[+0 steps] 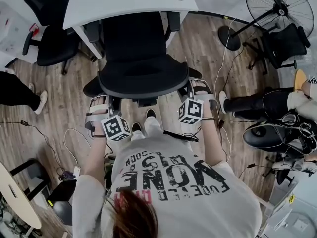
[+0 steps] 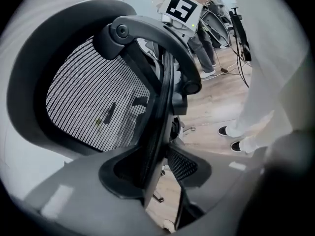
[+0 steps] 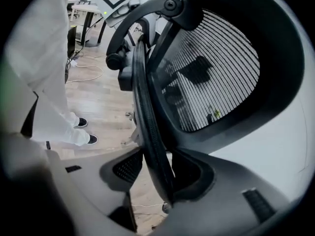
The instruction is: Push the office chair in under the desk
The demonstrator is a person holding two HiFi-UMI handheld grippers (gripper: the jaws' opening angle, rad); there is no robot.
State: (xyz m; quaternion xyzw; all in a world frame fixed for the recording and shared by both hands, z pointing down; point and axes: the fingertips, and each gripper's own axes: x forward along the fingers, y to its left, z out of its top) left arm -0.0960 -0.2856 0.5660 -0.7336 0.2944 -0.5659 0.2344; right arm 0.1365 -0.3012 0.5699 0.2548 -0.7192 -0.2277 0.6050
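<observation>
The black office chair [image 1: 143, 73] stands with its seat front under the white desk [image 1: 129, 1]; its mesh backrest faces me. My left gripper [image 1: 101, 105] is at the backrest's left edge and my right gripper [image 1: 198, 87] at its right edge. In the left gripper view the backrest's rim [image 2: 162, 102] runs between the jaws of the left gripper [image 2: 160, 166], with both pads against it. The right gripper view matches: the rim [image 3: 145, 107] lies between the pads of the right gripper [image 3: 152, 168]. Both are shut on the backrest.
A second black chair [image 1: 49, 43] stands at the left of the desk. A floor fan [image 1: 280, 6] and another black chair [image 1: 285, 43] are at the back right. A person's legs [image 1: 257, 103] reach in from the right, and cables [image 1: 225, 58] trail on the wooden floor.
</observation>
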